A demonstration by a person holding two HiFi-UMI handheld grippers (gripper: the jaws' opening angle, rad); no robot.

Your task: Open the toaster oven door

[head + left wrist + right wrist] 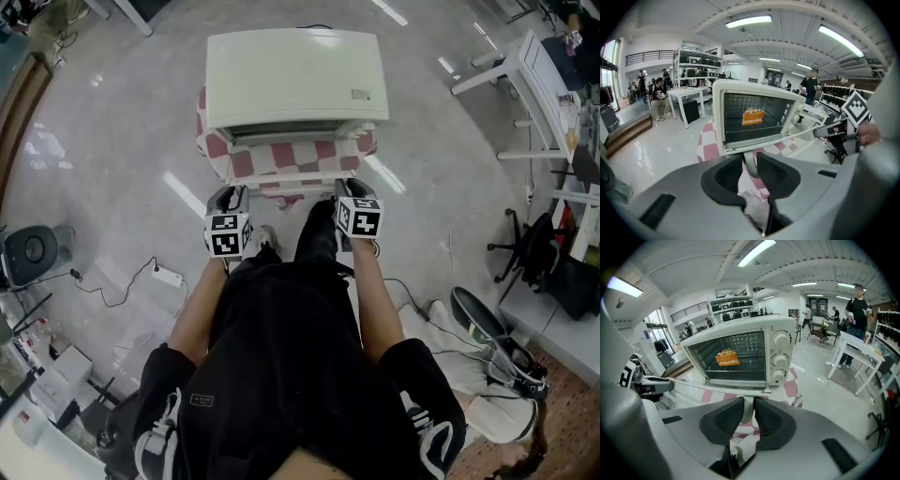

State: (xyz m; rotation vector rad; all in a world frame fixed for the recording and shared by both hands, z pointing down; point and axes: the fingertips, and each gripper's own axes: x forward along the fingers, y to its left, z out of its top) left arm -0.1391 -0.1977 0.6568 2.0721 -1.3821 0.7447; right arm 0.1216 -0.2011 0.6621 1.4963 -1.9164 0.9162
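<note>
Gripping the door handle at both ends: left gripper on its left end, right gripper on its right end. In each gripper view the jaws stand nearly together, with only the pale bar of the handle clamped between the dark pads.

Toaster oven: cream body, on a small worktop draped in a red-and-white checked cloth, far of the person and centred between the two arms. Control knobs sit on the right of its front.

Door: hinged at the bottom, swung down towards the near side and lying close to level. The checked cloth shows through its glass in the head view. Its free edge, with the handle, is the nearest part to the person.

Oven cavity: open to view from both gripper cameras. Wire rack inside, with an orange piece of cake on it, towards the middle.

Surroundings: glossy pale floor; white tables to the right; a power strip with its cable on the floor to the near left. People stand and sit in the far background of the gripper views.
</note>
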